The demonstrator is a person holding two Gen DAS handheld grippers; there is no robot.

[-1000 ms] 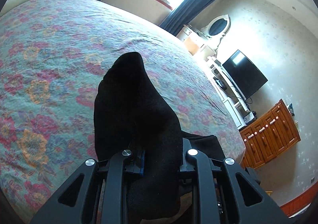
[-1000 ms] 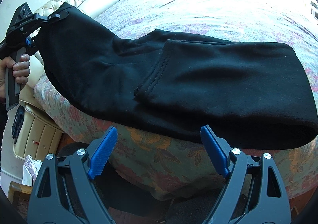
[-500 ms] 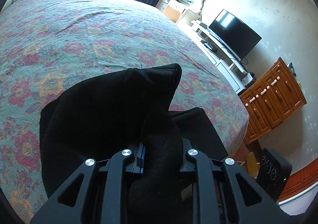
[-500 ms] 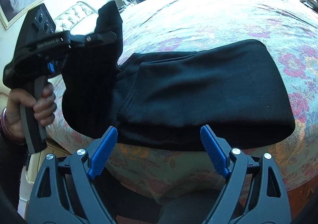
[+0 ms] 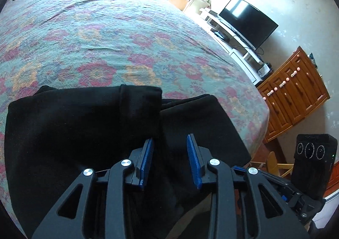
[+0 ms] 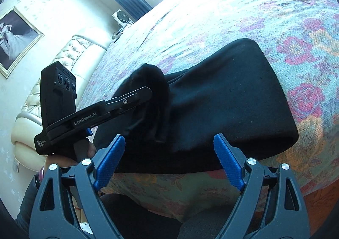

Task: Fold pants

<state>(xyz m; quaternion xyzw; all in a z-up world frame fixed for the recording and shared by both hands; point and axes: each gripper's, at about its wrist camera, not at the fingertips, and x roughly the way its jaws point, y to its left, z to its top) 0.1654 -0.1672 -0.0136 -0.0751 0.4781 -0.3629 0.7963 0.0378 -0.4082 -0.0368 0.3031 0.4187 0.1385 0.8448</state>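
Observation:
Black pants (image 5: 84, 124) lie folded at the near edge of the floral bed; they also show in the right wrist view (image 6: 228, 107). The leg end now rests on top of the rest, cuff (image 5: 139, 99) toward the bed's middle. My left gripper (image 5: 170, 145) is open just above the pants, with nothing between its blue pads. In the right wrist view the left gripper (image 6: 148, 92) hovers by a bunched fold (image 6: 152, 99). My right gripper (image 6: 169, 147) is wide open and empty, in front of the bed's near edge.
The floral bedspread (image 5: 106, 37) stretches beyond the pants. A TV (image 5: 247, 20), a wooden cabinet (image 5: 294, 92) and a black speaker (image 5: 311, 167) stand to the right of the bed. A cream tufted headboard (image 6: 63, 73) is at the left.
My left gripper carried the pant leg over, laid it on the rest of the pants and opened, letting go. My right gripper stayed open and moved nearer.

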